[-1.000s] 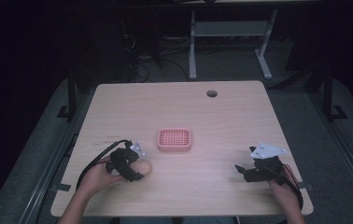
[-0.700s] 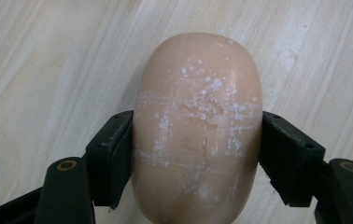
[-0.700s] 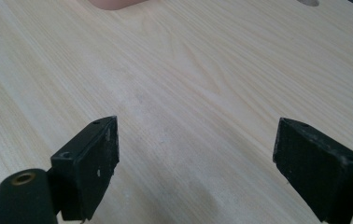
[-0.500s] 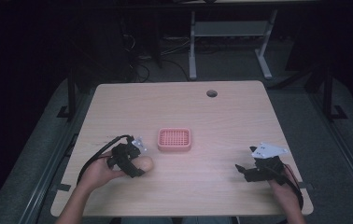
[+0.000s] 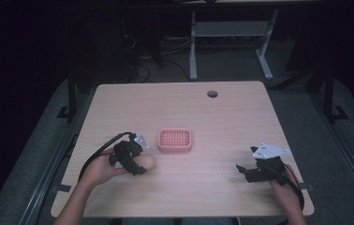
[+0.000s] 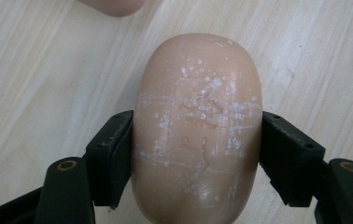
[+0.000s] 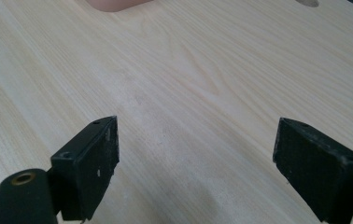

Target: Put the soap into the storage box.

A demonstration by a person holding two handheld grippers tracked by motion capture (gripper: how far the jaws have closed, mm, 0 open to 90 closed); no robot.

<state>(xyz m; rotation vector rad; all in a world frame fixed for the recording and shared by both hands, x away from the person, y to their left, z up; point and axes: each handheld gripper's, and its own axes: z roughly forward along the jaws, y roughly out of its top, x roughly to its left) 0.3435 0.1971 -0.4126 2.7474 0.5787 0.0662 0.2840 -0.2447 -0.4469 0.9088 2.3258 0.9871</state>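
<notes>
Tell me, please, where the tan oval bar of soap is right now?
In the high view, the soap sits clamped in the left claw at the table's front left, just left of and nearer than the pink tray.

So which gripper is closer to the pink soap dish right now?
Left. The left gripper, clamped on a tan soap bar, sits just left of and nearer the person than the pink soap dish. The right gripper is open, far off to the dish's right.

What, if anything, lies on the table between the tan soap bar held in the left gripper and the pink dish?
Nothing visible does. The left gripper is shut on the soap bar, and only bare table lies between it and the pink dish just beyond.
</notes>
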